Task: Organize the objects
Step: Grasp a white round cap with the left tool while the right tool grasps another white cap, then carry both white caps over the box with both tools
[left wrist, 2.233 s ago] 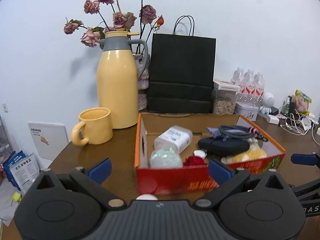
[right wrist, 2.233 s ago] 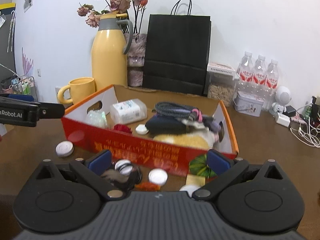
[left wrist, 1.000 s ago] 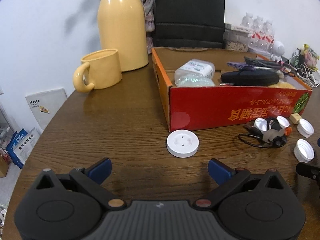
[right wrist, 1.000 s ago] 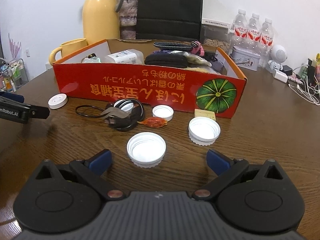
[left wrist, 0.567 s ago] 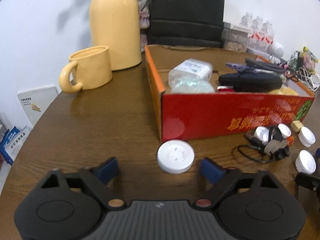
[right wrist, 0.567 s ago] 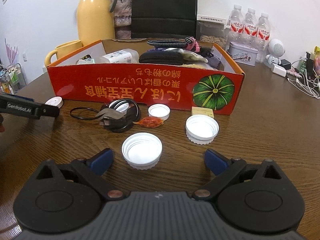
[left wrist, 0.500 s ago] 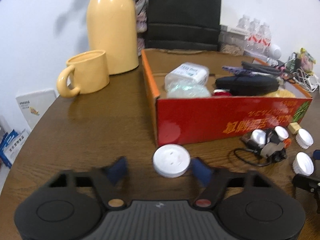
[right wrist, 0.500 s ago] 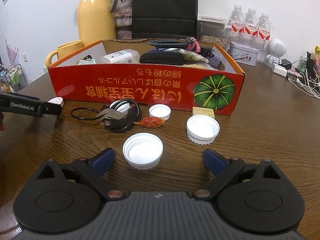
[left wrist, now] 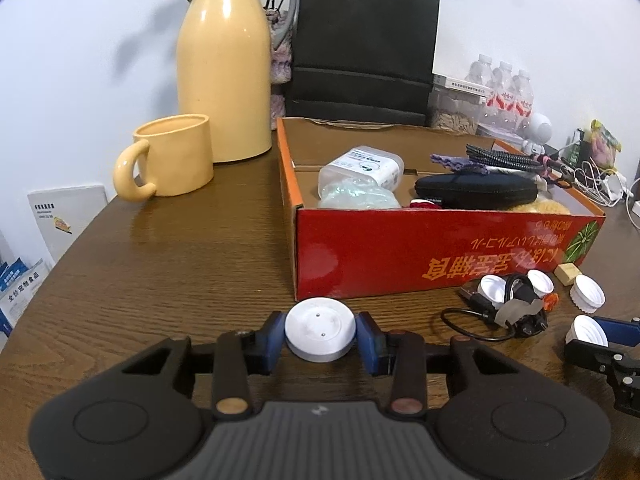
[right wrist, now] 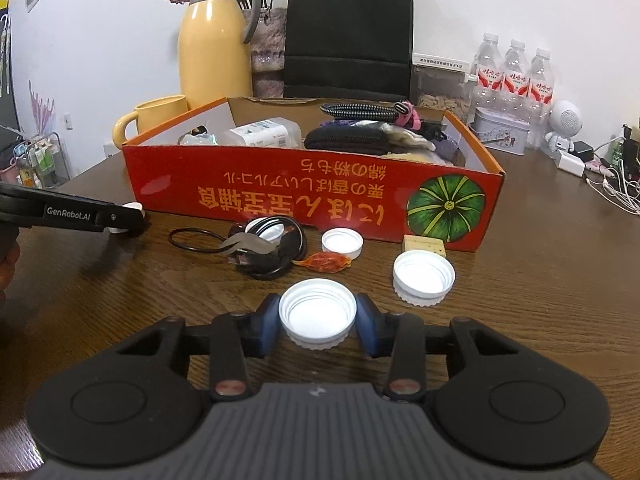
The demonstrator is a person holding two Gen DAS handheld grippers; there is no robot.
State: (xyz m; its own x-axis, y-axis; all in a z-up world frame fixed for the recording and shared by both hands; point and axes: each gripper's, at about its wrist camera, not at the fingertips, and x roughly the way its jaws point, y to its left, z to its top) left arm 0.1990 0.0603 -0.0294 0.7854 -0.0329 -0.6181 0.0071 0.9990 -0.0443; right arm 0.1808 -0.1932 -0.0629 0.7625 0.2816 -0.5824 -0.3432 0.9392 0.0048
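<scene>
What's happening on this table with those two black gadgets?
A person is tidying small things on a wooden table, holding a gripper in each hand. The left gripper is closing around a flat white disc in front of the red box. The right gripper is closing around an upturned white cap. Both items still sit on the table. More caps, a black cable and an orange wrapped sweet wait beside the box.

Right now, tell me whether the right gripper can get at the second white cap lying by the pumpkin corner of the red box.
Probably not yet: the right gripper is closing its jaws around a nearer white cap. The second cap lies open side up on bare table, nothing blocking it.
</scene>
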